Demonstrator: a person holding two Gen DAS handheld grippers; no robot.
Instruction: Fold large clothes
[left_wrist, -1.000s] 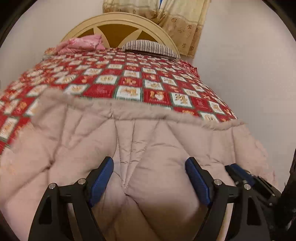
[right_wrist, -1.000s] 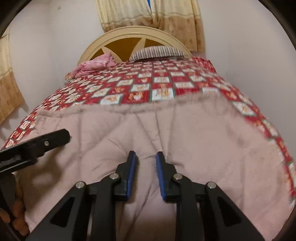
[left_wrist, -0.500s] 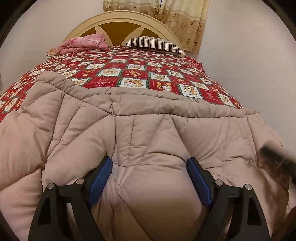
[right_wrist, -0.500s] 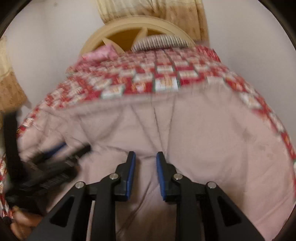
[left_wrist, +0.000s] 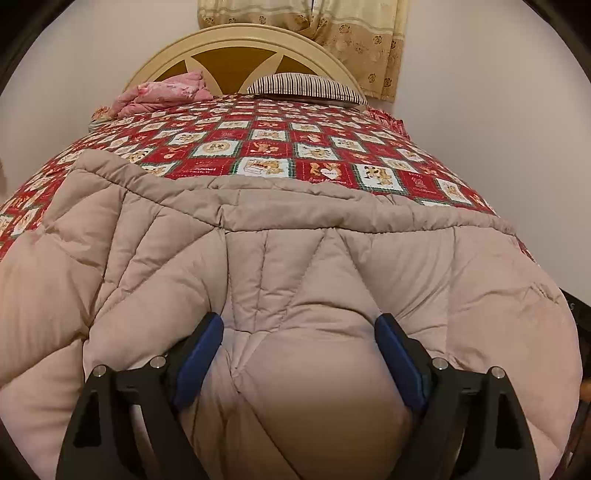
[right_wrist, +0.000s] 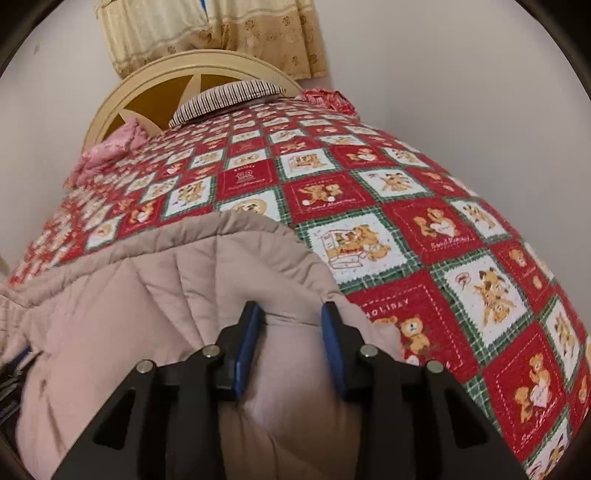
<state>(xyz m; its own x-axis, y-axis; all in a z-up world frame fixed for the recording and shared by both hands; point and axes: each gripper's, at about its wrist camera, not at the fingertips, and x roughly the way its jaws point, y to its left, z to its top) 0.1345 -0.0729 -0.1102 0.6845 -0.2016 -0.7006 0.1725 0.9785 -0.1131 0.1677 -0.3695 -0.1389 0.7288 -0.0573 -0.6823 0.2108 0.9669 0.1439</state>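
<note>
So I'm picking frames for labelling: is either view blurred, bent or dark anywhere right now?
Left wrist view: sharp on the quilt, soft only where it bulges close between the left gripper fingers; fisheye bows the bed. Right wrist view: bedspread crisp, smeared blur at the lower left edge, right gripper clear. Both: black corners, even light, no glare.

One quilted coat (left_wrist: 295, 258), one striped pillow (left_wrist: 306, 86), one pink cloth (left_wrist: 166, 90), one bedspread (right_wrist: 406, 206)
</note>
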